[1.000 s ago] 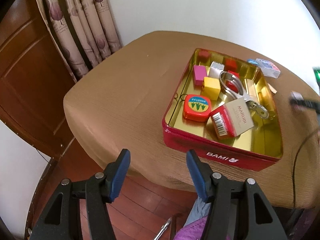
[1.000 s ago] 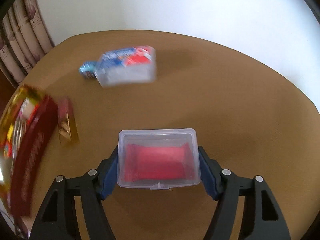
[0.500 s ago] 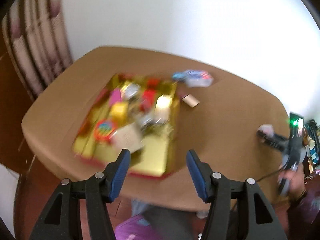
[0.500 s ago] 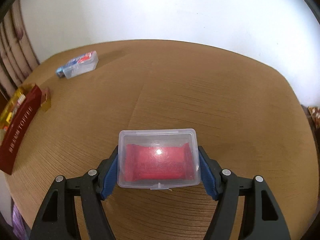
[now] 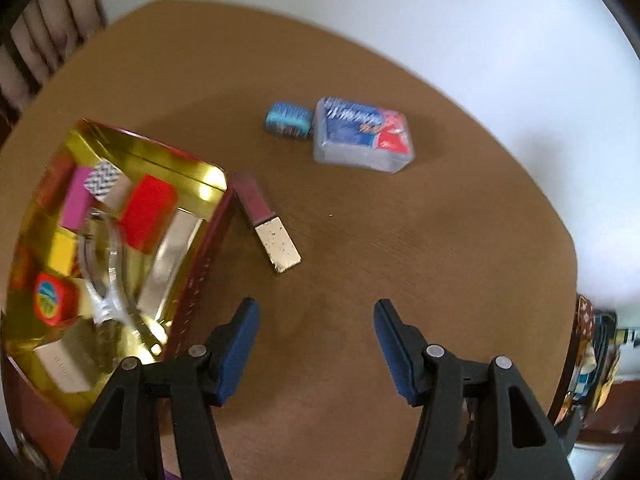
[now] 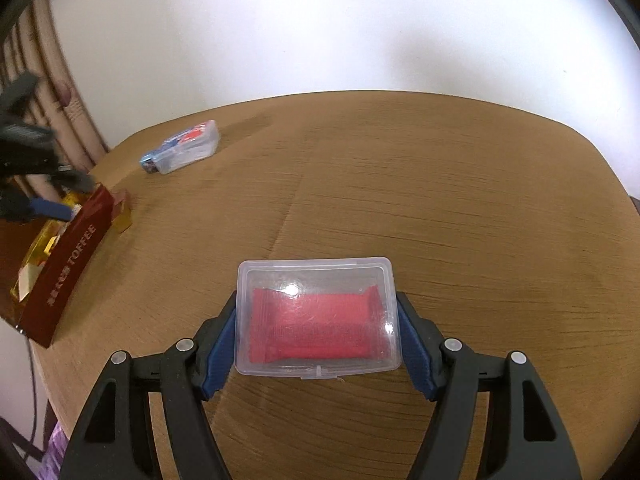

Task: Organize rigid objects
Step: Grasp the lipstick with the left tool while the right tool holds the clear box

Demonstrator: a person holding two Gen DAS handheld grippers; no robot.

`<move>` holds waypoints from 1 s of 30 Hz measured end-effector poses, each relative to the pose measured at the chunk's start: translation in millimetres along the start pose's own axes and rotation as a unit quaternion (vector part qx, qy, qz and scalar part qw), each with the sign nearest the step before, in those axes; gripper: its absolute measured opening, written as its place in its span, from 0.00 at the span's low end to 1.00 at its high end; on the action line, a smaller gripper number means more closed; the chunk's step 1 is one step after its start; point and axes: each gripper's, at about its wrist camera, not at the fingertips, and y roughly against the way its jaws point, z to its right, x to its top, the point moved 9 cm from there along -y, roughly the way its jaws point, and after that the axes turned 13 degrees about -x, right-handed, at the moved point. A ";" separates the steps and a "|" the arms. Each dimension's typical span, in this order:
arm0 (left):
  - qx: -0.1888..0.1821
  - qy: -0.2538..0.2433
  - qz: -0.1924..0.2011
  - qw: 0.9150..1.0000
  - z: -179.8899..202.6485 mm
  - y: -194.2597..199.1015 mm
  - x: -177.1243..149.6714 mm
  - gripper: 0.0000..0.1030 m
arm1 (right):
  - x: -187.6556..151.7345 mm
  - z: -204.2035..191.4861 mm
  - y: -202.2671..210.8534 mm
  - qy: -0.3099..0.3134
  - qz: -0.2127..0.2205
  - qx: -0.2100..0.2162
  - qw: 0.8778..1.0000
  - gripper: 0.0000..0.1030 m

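The left tool [image 5: 316, 346] stands wide and empty above bare table [image 5: 400, 240]. The lipstick tube [image 5: 266, 221] lies just beyond it, up and left of centre, beside the toffee tin [image 5: 200, 264], its long axis running diagonally. The right tool [image 6: 318, 334] clamps a clear plastic box [image 6: 318, 320] at lower centre, well apart from the tube, so the left is nearer.

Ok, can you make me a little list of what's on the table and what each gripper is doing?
table: brown tabletop
tin: red and gold tin, open, full of small blocks
beside tin: lipstick-like tube lying flat
farther off: clear card box touching a small blue packet
left gripper: open, holding nothing
right gripper: shut on a clear plastic box with a red packet inside
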 end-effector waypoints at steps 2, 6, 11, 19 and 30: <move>0.012 0.020 -0.008 1.000 -9.7 -12.6 7.2 0.59 | 0.6 -2.8 1.3 0.002 0.004 0.009 1.000 0.66; 0.018 0.031 -0.013 0.999 -15.8 -27.6 19.0 0.59 | 1.5 0.0 3.9 -0.012 0.008 0.025 1.000 0.66; 0.022 0.046 -0.015 0.999 -17.1 -45.1 31.9 0.59 | 0.5 -1.8 5.8 -0.012 0.009 0.035 0.999 0.66; 0.029 0.100 0.007 0.995 -30.0 -63.0 45.9 0.35 | -0.9 -1.5 6.9 -0.015 0.004 0.040 0.999 0.66; 0.015 0.075 0.032 0.997 -14.4 -52.0 31.0 0.19 | -1.1 -0.3 5.9 -0.022 -0.003 0.036 0.999 0.66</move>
